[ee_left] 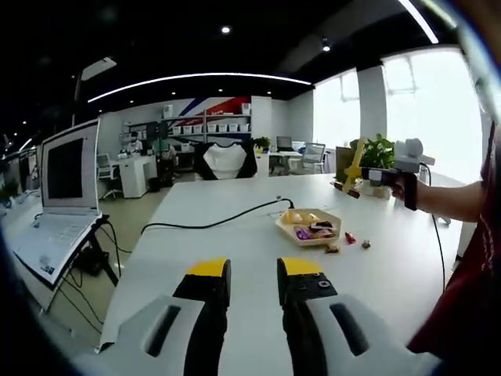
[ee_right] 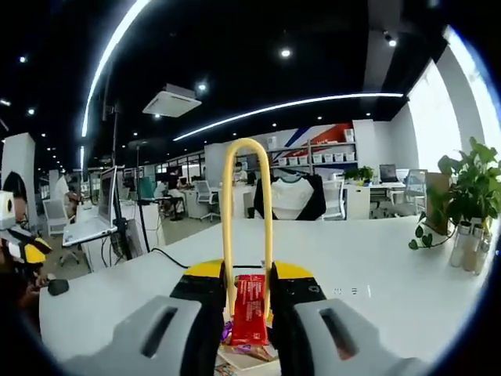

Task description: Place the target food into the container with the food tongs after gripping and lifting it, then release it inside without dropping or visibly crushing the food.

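2 views: left gripper view first, then right gripper view.

Left gripper view, left gripper [ee_left: 254, 274]: jaws parted with bare table between them, holding nothing, hovering low over the white table [ee_left: 227, 235].
Left gripper view, container: a pale many-sided tray [ee_left: 309, 225] sits ahead on the table with several wrapped snacks in it; 2 or 3 loose snacks [ee_left: 350, 237] lie just beside it.
Left gripper view, right gripper [ee_left: 395, 171]: held up by a hand near the far table edge, carrying the yellow tongs [ee_left: 352, 168].
Left gripper view, surroundings: open laptop [ee_left: 59, 196] on a stand at left, black cable [ee_left: 211, 223] snaking across the table toward the tray, potted plant [ee_left: 377, 153] behind.

Right gripper view, right gripper [ee_right: 249, 301]: jaws squeezing the tongs' 2 arms.
Right gripper view, food: a red wrapped snack bar [ee_right: 249, 309] is pinched in the tongs, just above the tray's contents.
Progress: food looks gripped, not crushed; whether lifting or lowering, I cannot tell. Release inside is left.
Obstacles: none close; the cable lies beside the tray.
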Demonstrator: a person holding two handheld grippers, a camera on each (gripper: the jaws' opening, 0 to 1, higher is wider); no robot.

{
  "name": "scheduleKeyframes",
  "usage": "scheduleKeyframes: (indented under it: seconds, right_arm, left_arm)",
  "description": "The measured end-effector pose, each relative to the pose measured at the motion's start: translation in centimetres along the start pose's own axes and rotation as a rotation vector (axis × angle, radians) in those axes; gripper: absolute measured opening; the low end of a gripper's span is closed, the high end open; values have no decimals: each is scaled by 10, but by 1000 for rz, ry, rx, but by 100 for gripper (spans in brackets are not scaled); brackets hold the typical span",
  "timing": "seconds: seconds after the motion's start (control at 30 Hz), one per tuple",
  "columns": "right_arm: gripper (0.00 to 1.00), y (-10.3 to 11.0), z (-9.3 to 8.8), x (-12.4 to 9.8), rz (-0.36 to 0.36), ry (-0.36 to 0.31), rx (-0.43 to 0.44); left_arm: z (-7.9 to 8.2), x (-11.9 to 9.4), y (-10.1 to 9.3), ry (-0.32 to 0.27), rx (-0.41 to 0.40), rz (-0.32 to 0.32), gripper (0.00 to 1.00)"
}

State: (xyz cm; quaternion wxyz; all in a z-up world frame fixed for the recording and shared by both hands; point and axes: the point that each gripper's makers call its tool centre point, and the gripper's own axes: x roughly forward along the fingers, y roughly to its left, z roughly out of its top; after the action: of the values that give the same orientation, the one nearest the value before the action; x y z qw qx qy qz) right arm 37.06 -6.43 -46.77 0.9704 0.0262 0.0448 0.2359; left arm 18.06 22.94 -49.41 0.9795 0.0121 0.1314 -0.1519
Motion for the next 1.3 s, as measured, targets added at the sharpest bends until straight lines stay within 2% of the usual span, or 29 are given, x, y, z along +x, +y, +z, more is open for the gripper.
scheduleKeyframes:
  seconds: [0.43,0.67,0.73,0.8,1.07,1.3]
  right_arm:
    - [17,9,-4,41,18,8,2]
    - [20,6,-10,51,15,15,4]
    - [23,12,-7,53,64,-7,33]
    - [24,11,-5,53,64,-7,-18]
    - [24,11,3,36,71,0,-30]
    - [24,-4,13,3,46,-5,-13]
  left_arm:
    - [-3,-3,0,23,17,24,25]
    - [-7,-7,3,36,18,36,25]
    - [-8,-7,3,38,17,37,25]
    - [-8,-7,3,39,17,36,25]
    - [-4,1,-5,33,25,4,25]
    - [-1,10,-13,20,25,-36,25]
